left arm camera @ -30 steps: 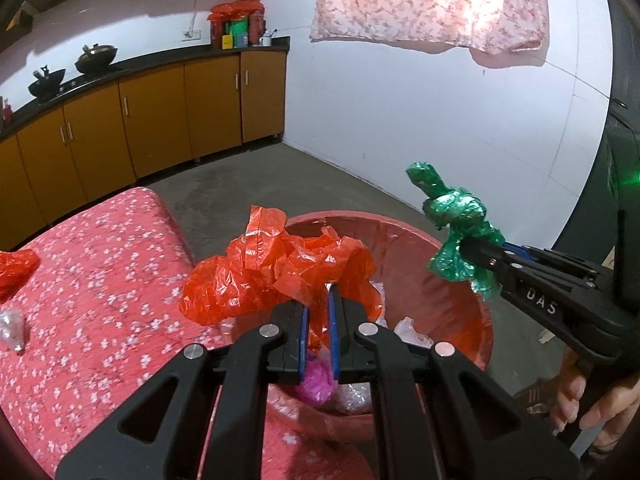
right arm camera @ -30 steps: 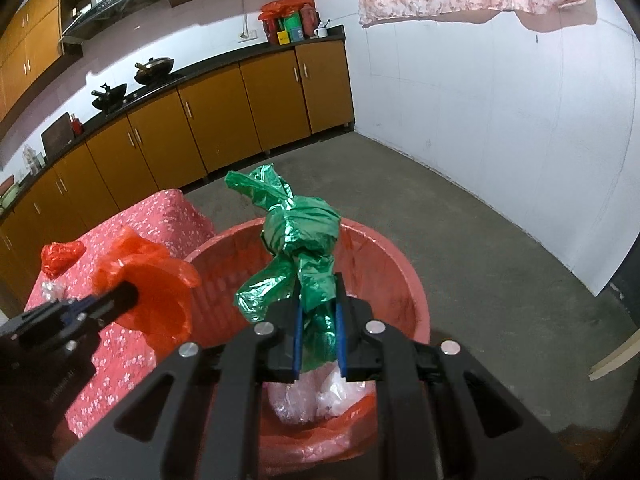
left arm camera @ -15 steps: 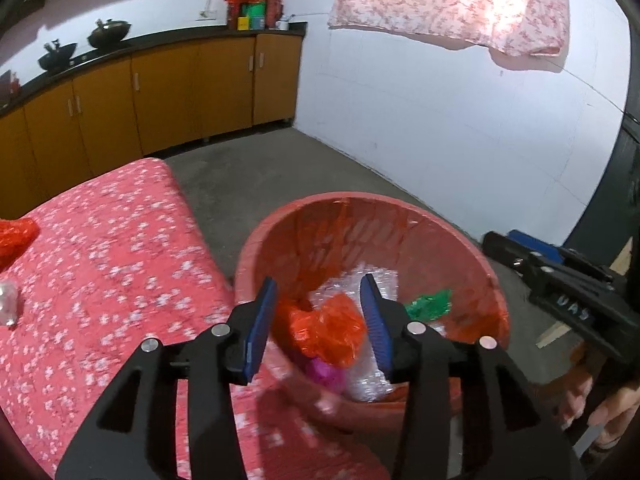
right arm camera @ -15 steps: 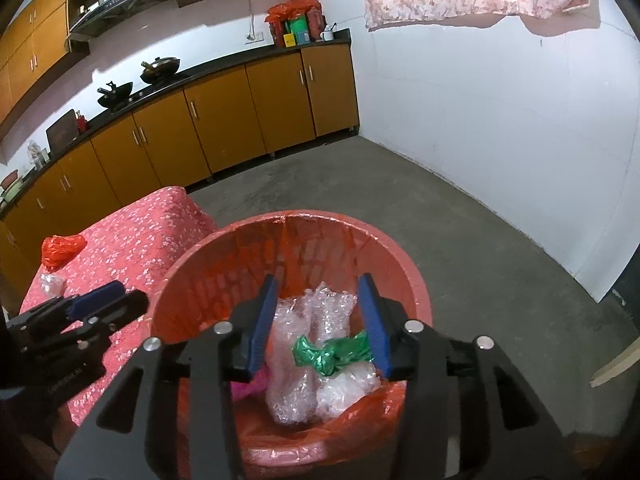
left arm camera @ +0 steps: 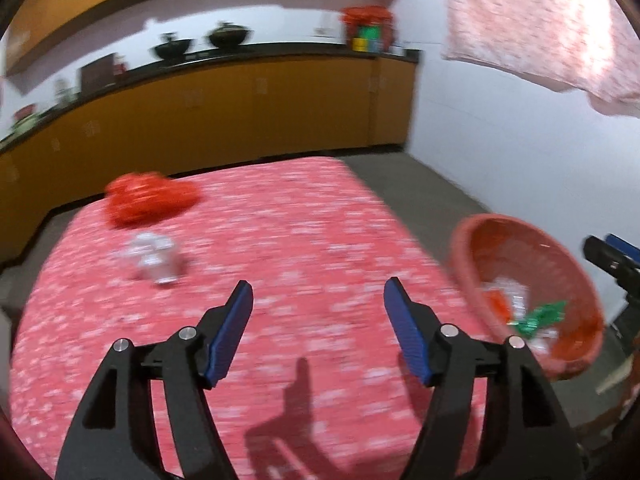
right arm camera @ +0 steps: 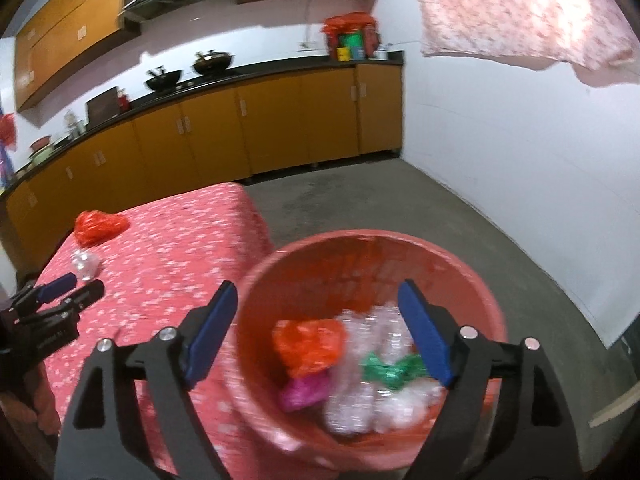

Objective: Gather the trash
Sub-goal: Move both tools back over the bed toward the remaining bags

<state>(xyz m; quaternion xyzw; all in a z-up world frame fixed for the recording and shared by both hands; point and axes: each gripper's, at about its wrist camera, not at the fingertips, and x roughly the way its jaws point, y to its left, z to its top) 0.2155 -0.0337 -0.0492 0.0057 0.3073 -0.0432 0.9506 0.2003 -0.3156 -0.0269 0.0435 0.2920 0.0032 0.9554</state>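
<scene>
A table under a red cloth with small white flowers carries two things, both near its far left corner. A crumpled red plastic bag lies closest to that corner, and a clear crinkled plastic wrapper sits just beside it, on the nearer side. A red basket stands on the grey concrete floor against the table's right edge.

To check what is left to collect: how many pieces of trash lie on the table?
2: a red bag near the far corner and a clear wrapper just in front of it. More may lie outside the views.
</scene>
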